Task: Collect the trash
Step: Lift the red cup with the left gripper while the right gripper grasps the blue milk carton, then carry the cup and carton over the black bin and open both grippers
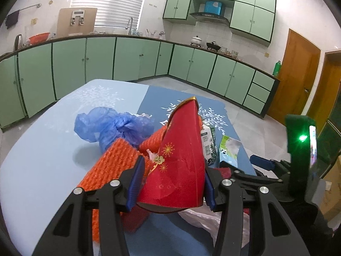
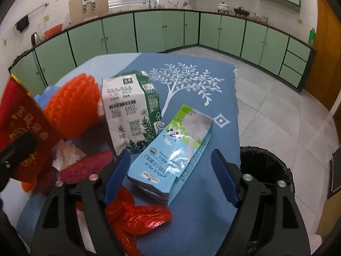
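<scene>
- Two grippers work over a table (image 2: 213, 224) covered by a blue cloth printed with a white tree.
- Left gripper (image 1: 170, 183): jaws clamped on a red paper carton (image 1: 181, 164) with gold ornaments, held above the table surface.
- Right gripper (image 2: 170, 170): jaws spread wide, gripping nothing. A flattened light-blue milk carton (image 2: 170, 155) lies on the cloth between the blue fingers (image 2: 116, 175), with neither pad pressing on it.
- Remaining trash on the table: a white-and-green milk carton (image 2: 130, 111) standing just behind the blue one; orange bubble wrap (image 1: 115, 160); a crumpled blue plastic bag (image 1: 110, 125); a red plastic bag (image 2: 136, 213) near the right gripper's left finger.
- A bin lined with a black bag (image 2: 266, 166) stands beside the table edge, right of the right gripper.
</scene>
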The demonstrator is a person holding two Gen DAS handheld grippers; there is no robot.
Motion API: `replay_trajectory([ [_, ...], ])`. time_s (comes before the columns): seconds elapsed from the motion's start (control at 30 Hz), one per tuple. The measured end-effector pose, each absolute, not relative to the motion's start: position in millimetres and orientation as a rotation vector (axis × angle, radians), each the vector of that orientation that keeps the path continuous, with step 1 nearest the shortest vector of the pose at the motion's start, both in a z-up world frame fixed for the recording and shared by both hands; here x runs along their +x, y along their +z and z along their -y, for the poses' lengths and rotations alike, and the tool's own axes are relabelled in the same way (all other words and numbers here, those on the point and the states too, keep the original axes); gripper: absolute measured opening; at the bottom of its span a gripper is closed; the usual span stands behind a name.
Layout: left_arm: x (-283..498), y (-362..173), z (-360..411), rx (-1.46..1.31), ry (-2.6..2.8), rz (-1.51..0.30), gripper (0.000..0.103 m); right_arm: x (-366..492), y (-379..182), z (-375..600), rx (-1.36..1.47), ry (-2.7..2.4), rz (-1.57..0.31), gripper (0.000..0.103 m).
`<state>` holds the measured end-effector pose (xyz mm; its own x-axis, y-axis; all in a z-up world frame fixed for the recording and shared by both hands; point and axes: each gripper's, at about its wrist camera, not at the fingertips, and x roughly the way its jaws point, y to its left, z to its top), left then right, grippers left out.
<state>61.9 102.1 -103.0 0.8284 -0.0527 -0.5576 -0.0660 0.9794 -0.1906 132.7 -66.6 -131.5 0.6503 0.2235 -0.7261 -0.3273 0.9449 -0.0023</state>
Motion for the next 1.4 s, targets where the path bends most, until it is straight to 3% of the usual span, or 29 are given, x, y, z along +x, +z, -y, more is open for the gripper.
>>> replay_trajectory([
  [0.93, 65, -111, -89, -0.194, -0.029, -0.634, 0.049, 140, -144, 98, -0.125, 0.219, -0.867, 0.081],
  [0.97, 65, -111, -90, -0.192, -0.029, -0.634, 0.049, 142, -147, 96, -0.131, 0.213, -0.865, 0.079],
  [1.13, 66, -112, -90, -0.183, -0.020, -0.642, 0.049, 146, -154, 97, -0.124, 0.262, -0.877, 0.050],
  [1.4, 61, -101, -80, -0.168, -0.028, -0.615, 0.049, 127, -117, 108, -0.120, 0.306, -0.787, 0.045],
])
